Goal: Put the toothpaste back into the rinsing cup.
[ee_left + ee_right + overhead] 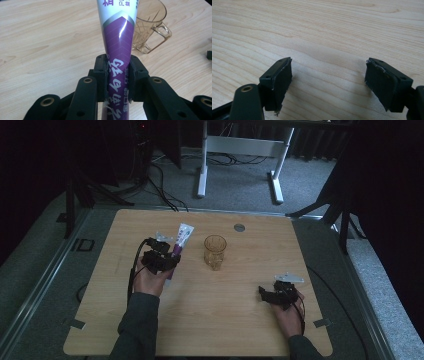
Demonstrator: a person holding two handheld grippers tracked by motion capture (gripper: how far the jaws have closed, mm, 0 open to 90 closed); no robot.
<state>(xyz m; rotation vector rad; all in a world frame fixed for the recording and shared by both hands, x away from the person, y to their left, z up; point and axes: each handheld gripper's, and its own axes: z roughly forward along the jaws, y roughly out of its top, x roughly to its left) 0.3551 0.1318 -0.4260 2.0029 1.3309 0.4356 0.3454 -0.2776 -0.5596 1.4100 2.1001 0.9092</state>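
Observation:
A purple and white toothpaste tube is held off the table at the left, its white end pointing away. My left gripper is shut on its purple lower part, both pads pressed against its sides. A clear amber glass mug stands upright on the table just right of the tube, apart from it. At the right front, my right gripper rests low over bare wood, open, with nothing between its pads.
The wooden table has a small round grey cap near its far edge. A white desk frame and cables stand on the carpet beyond. Dark stands flank both sides of the table.

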